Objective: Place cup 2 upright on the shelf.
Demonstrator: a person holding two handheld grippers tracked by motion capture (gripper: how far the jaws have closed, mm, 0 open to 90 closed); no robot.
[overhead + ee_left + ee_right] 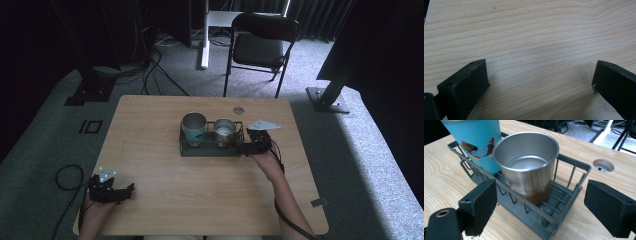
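Tongs on the right are wide open and hold nothing; they sit at the right end of the wire rack, pointing along its long side; the steel cup stands just ahead, inside the rack, with the blue cup behind it; my guess is the steel cup gets picked next, and this hand is much nearer. Left tongs are wide open too, empty, low over bare worktop, well apart from the rack, near the person's corner.
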